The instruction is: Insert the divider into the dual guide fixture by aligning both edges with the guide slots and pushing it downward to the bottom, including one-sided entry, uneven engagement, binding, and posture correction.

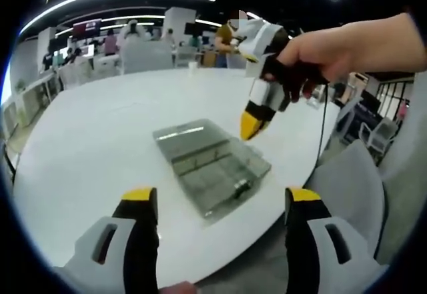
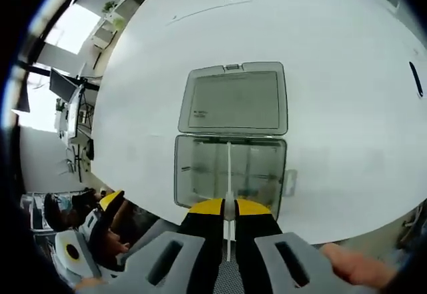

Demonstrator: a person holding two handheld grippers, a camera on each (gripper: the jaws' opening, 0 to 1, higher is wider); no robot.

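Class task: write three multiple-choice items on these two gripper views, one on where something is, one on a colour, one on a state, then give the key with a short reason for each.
1. Where does the clear plastic box lie?
A. on the white table
B. on a chair
C. on the floor

2. What colour are the tips of the left gripper?
A. red
B. yellow
C. green

3. How does the box's lid stand?
A. shut and latched
B. taken off and set apart
C. swung open, lying flat beside the tray

Key: 1 A, the box rests on the round white tabletop. 2 B, both tips are yellow on black fingers. 3 C, the right gripper view shows the lid flat, joined to the tray along one edge, while the right gripper holds a thin white divider over the tray.
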